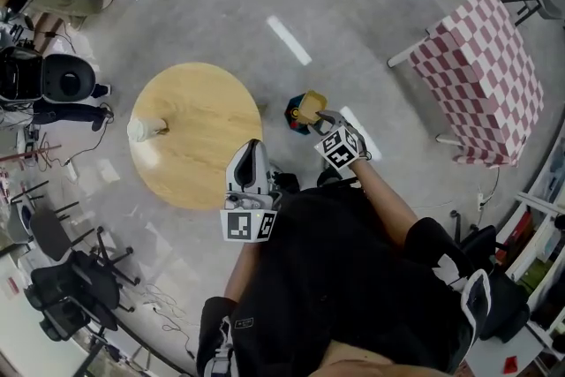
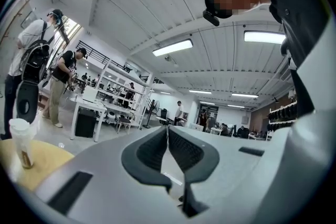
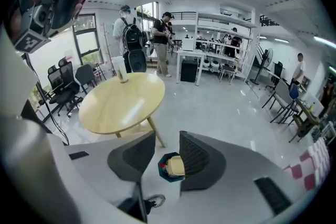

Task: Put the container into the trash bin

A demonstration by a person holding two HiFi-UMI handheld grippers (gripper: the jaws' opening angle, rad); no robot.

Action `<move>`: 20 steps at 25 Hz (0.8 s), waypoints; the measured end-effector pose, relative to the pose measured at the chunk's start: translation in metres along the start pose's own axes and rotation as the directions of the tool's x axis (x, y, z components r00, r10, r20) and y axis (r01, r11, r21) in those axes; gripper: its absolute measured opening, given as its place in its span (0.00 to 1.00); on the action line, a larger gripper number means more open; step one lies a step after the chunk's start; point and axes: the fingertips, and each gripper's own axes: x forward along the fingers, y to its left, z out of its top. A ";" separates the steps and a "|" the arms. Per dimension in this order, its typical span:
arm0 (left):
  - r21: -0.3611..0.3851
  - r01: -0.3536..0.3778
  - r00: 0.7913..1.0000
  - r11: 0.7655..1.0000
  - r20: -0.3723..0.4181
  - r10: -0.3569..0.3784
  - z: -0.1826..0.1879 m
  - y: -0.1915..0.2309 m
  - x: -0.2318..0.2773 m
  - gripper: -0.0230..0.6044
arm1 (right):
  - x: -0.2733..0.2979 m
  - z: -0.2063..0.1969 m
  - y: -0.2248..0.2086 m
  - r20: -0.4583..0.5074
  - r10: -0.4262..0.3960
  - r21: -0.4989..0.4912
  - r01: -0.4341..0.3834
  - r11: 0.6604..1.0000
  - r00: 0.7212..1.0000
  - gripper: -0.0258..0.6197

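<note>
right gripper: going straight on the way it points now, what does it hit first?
Likely the tan container in the top of the blue trash bin: the open right gripper frames it, with nothing nearer in line. Depth is unclear, so the bin's rim could come first.

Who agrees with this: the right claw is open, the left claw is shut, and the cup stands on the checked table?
One part is wrong. The cup stands on the round wooden table, not the checked table, as the head view shows. The right claw is open and the left claw is shut.
</note>
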 end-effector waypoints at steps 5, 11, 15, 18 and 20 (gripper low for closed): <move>-0.005 -0.007 1.000 1.000 0.003 0.007 -0.001 0.001 0.003 0.07 | 0.000 0.000 -0.005 0.008 0.001 0.035 -0.002 0.999 1.000 0.29; -0.009 0.004 1.000 1.000 0.006 -0.004 -0.002 -0.005 0.008 0.07 | -0.003 -0.004 -0.010 0.006 -0.010 0.069 0.009 0.998 1.000 0.25; -0.005 0.018 1.000 1.000 0.011 -0.018 0.000 -0.011 0.010 0.07 | -0.012 -0.001 -0.020 0.036 -0.048 0.130 0.043 0.991 0.998 0.15; 0.002 0.027 0.999 1.000 0.020 -0.027 0.003 -0.015 0.008 0.07 | -0.022 0.007 -0.026 0.091 -0.071 0.186 0.053 0.981 0.993 0.11; 0.005 0.035 0.999 0.999 0.027 -0.035 0.004 -0.019 0.007 0.07 | -0.034 0.019 -0.027 0.134 -0.088 0.214 0.058 0.975 0.987 0.10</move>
